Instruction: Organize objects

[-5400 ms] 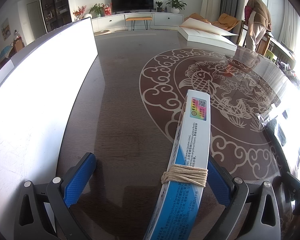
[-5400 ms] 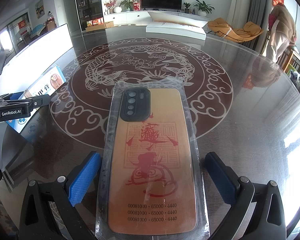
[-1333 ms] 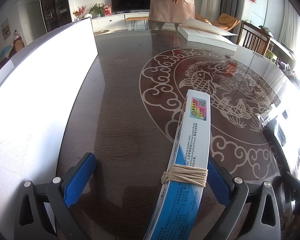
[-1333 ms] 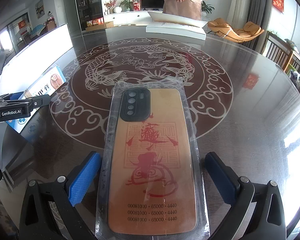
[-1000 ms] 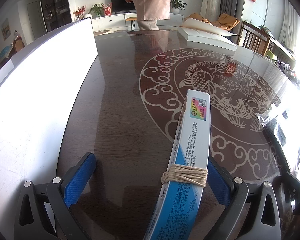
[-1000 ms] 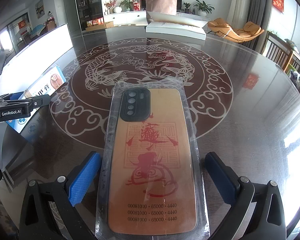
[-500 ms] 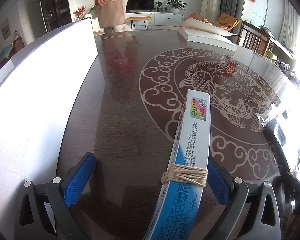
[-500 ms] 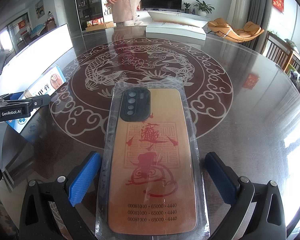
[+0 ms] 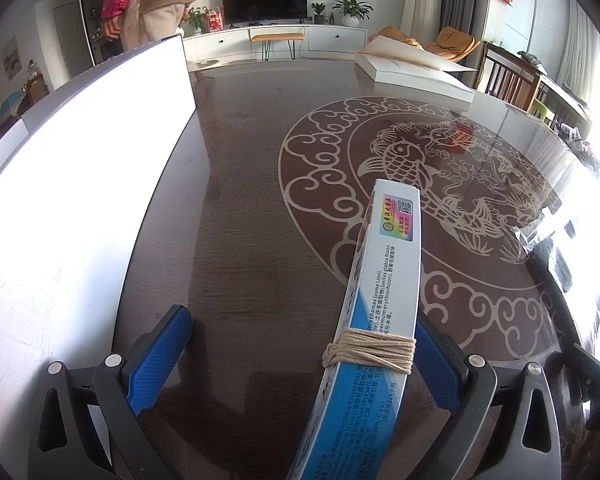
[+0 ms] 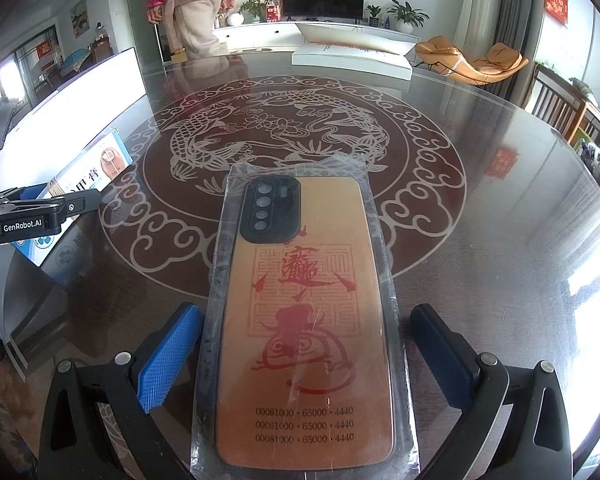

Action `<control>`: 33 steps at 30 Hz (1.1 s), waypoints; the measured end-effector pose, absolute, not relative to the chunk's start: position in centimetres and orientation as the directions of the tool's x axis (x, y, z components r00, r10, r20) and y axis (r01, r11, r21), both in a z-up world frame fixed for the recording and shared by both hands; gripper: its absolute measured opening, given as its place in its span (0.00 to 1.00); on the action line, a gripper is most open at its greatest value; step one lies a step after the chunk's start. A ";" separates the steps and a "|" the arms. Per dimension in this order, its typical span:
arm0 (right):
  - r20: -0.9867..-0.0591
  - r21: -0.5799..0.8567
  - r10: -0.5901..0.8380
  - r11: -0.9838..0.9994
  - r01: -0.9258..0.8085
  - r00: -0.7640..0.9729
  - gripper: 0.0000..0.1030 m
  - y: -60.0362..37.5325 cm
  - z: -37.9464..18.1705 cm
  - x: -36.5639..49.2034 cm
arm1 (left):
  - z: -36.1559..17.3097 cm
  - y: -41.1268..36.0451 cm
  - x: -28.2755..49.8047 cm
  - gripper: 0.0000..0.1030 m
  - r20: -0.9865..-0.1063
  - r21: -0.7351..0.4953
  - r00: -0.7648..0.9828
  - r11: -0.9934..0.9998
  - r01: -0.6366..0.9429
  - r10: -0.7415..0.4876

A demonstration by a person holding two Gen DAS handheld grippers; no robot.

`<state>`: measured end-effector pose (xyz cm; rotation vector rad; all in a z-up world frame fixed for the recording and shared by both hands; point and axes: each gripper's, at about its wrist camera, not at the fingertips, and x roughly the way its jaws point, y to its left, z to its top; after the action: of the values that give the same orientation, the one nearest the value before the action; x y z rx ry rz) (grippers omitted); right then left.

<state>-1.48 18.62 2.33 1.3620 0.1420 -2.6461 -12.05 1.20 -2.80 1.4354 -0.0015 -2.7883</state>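
A blue and white medicine box with twine wound round it stands on edge between the fingers of my left gripper, against the right pad; the left pad is well apart from it. The jaws are open. The same box shows at the left of the right wrist view, beside the left gripper's body. An orange phone case in clear plastic wrap lies flat on the table between the wide-open fingers of my right gripper, touching neither pad.
The round glass-topped table has a fish pattern. A large white board stands along the left. A flat white box lies at the far edge. A person stands beyond the table at the far left. Chairs stand at right.
Only the person in the background has walked from right to left behind the table. Both grippers, the box and the phone case have not moved.
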 end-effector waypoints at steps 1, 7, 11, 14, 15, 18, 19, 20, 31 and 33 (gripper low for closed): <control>-0.814 -0.010 -0.100 -0.982 0.187 -0.572 1.00 18.6 2.3 -1.5 | -2.8 1.2 -12.0 1.00 -0.814 0.003 -0.581 -1.000 0.004 -0.005; -0.814 -0.010 -0.100 -0.982 0.187 -0.572 1.00 18.6 2.3 -1.5 | -2.8 1.2 -12.0 1.00 -0.814 0.003 -0.581 -1.000 0.004 -0.005; -0.814 -0.010 -0.100 -0.982 0.187 -0.572 1.00 18.6 2.3 -1.5 | -2.8 1.2 -12.0 1.00 -0.814 0.003 -0.580 -1.000 0.004 -0.005; -0.814 -0.010 -0.100 -0.982 0.187 -0.572 1.00 18.6 2.3 -1.5 | -2.6 1.2 -12.1 1.00 -0.837 0.003 -0.546 -1.000 -0.017 0.007; -0.814 -0.010 -0.100 -0.982 0.187 -0.572 1.00 18.6 2.3 -1.5 | -2.6 1.2 -12.2 1.00 -0.855 0.002 -0.518 -1.000 -0.030 0.014; -0.814 -0.010 -0.100 -0.982 0.187 -0.572 1.00 18.6 2.3 -1.5 | -2.6 1.4 -12.3 1.00 -0.855 0.004 -0.518 -1.000 -0.002 -0.002; -0.814 -0.010 -0.100 -0.982 0.187 -0.572 1.00 18.6 2.3 -1.5 | -2.6 1.3 -12.3 1.00 -0.855 0.003 -0.519 -1.000 -0.001 -0.002; -0.814 -0.010 -0.100 -0.982 0.187 -0.572 1.00 18.6 2.3 -1.5 | -2.5 1.4 -12.4 1.00 -0.859 0.005 -0.513 -1.000 -0.002 -0.003; -0.903 0.014 -0.129 -0.962 0.273 -0.409 0.73 18.0 3.7 -5.4 | -0.4 2.4 -12.0 0.23 -0.859 0.037 -0.510 -0.992 -0.122 0.031; -0.896 0.043 -0.159 -0.961 0.274 -0.415 0.73 18.2 4.7 -5.0 | 0.7 2.0 -10.6 0.23 -0.840 -0.020 -0.538 -0.994 -0.108 0.075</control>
<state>-5.04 18.20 4.71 1.5272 0.1595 -2.4402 -10.61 1.97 0.73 1.5532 -0.0560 -2.8503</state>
